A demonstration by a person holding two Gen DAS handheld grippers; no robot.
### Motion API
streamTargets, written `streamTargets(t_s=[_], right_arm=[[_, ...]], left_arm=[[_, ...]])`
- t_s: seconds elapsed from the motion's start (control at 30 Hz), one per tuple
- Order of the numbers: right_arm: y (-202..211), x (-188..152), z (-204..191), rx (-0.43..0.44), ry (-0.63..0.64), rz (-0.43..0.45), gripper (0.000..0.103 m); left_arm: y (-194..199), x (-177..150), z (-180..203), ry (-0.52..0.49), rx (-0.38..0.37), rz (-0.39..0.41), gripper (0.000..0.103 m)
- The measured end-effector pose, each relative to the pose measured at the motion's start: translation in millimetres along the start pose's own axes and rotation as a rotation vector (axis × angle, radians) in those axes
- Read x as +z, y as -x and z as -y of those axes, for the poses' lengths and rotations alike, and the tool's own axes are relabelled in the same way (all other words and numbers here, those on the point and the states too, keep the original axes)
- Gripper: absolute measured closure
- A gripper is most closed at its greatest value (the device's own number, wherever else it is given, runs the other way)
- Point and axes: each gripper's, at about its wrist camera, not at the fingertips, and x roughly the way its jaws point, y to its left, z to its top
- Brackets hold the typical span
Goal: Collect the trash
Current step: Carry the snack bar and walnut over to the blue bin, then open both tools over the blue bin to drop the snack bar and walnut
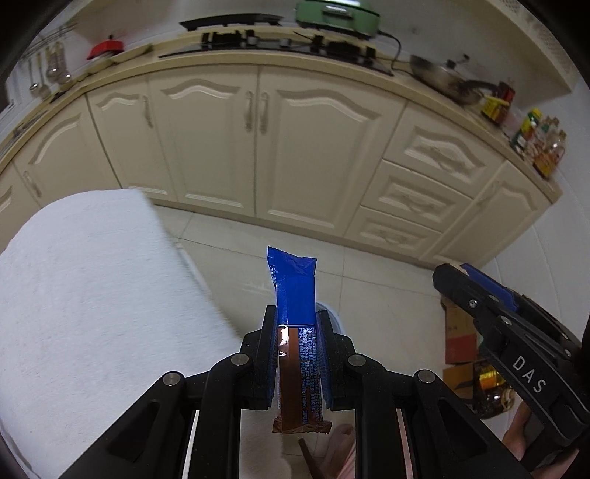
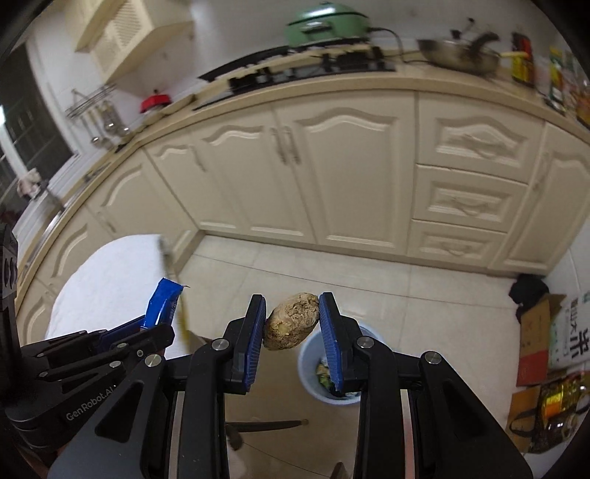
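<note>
- While both of my grippers hang above the pale tiled floor point(image 2: 280, 269), cream cabinets point(image 1: 258, 147) fill the far side of each view, under a counter with a hob, a green lidded pot point(image 2: 324, 22) and a steel wok point(image 2: 457, 55).
- At my left sits a table under a white towel-like cloth point(image 1: 96, 302); its edge is blurred.
- My left gripper point(image 1: 297, 346) is clenched on a snack wrapper point(image 1: 295, 331), blue in its upper half and brown in the lower. Its long axis runs along the fingers, the crumpled blue end pointing forward past the fingertips toward the cabinets, the crimped brown end back toward the camera. Fine print runs down the wrapper, too small for me to read.
- My right gripper point(image 2: 293, 331) is grasping a brownish, rough-skinned lump point(image 2: 291, 320), perhaps a root or old potato, pinched between the blue pads near the tips. Its long axis slants, upper end toward the right pad, lower end toward the left.
- A round white bin point(image 2: 332, 368) stands on the floor below the right fingers, with scraps inside.
- Cardboard boxes point(image 2: 534, 331) and a bag with large characters lie at the right wall.
- Readable writing: "DAS" on the right gripper's side in the left view, "GenRobot.AI" on the left gripper's body in the right view.
</note>
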Motion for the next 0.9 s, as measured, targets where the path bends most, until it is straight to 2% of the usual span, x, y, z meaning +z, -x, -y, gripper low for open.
streamTargets(t_s=[0.27,0.43,0.47,0.5,0.53,0.57,0.6,0.9], right_arm=[[-12.3,4.5,54.3,-0.051,-0.067,-0.025,0.073],[-23.8,1.0,78.9,-0.064,-0.101,-0.054,0.073],[-26.6,0.8,83.2,-0.065,-0.107,-0.062,0.073],[-28.8,-0.2,85.9,-0.063,-0.109,-0.069,0.073],[-30.4,-0.9,87.7,-0.063,-0.111,-0.074,0.073],[-31.8,-1.8,88.7,-0.063,-0.112,-0.077,0.073],[-33.7,-2.6,89.9,-0.061,-0.113,-0.081,0.073],[-52.1,-8.7,76.3,-0.031,-0.089,-0.125,0.073]], left_arm=[[-76.8,42.3,33.5,-0.035,0.001,-0.092,0.088],[-112.1,60.0,54.0,-0.07,0.019,-0.108,0.086],[-117.4,61.7,58.0,-0.082,0.034,-0.108,0.079],[-123.6,65.0,59.6,-0.084,0.064,-0.117,0.063],[-129.0,67.0,62.0,-0.082,0.093,-0.123,0.051],[-132.8,67.2,65.4,-0.08,0.108,-0.116,0.033],[-137.9,68.6,69.3,-0.08,0.111,-0.102,0.03],[-153.2,61.4,68.8,-0.05,0.144,-0.116,0.03]])
